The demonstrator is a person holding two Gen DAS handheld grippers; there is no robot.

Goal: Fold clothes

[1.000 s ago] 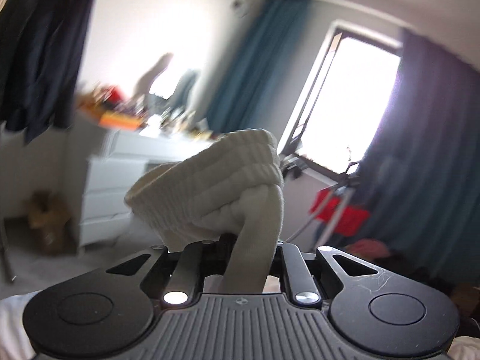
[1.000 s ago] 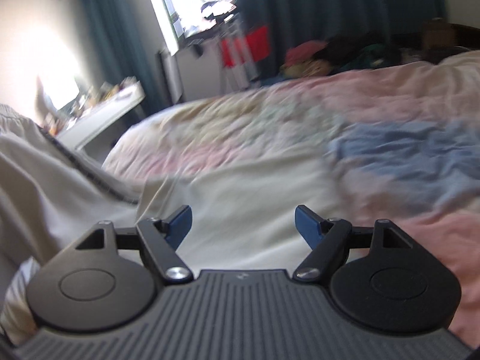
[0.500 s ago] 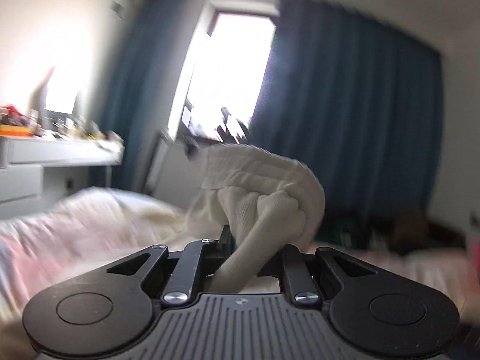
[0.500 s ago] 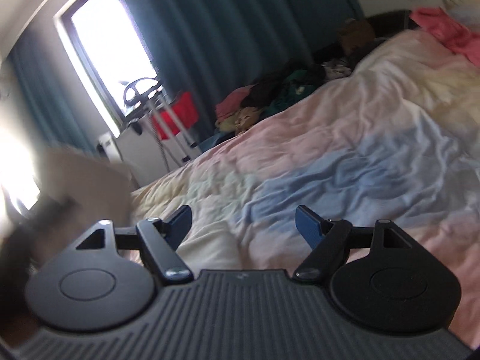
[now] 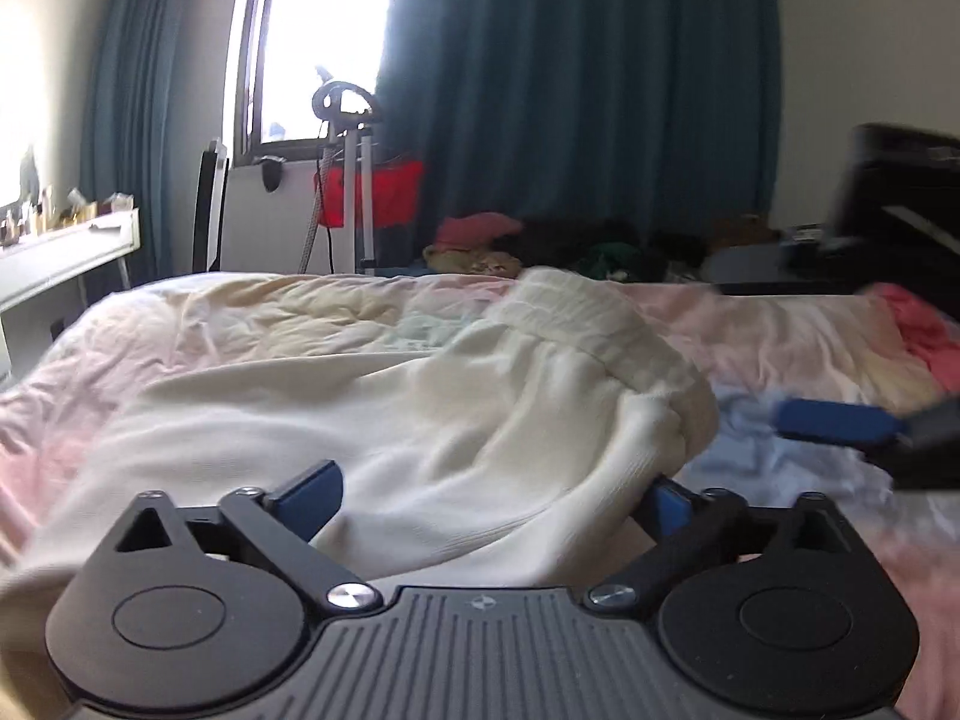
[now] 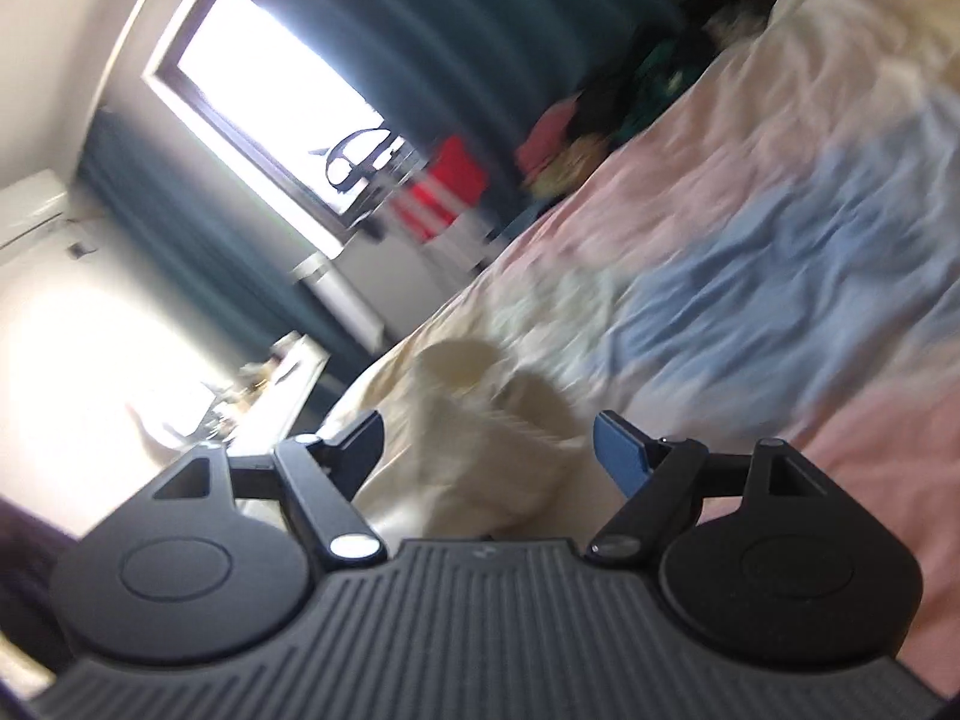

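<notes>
With both claws spread and gripping nothing, the cream ribbed knit garment (image 5: 456,420) lies on the pastel patchwork quilt (image 5: 798,342), heaped between my left gripper (image 5: 489,492) fingers, touching them. Long axis runs left-to-right. My right gripper (image 6: 489,450) hovers at its bunched right end; left is nearer.

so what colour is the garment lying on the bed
Cream white garment, with a ribbed band at one end. It shows best in the left wrist view.
</notes>
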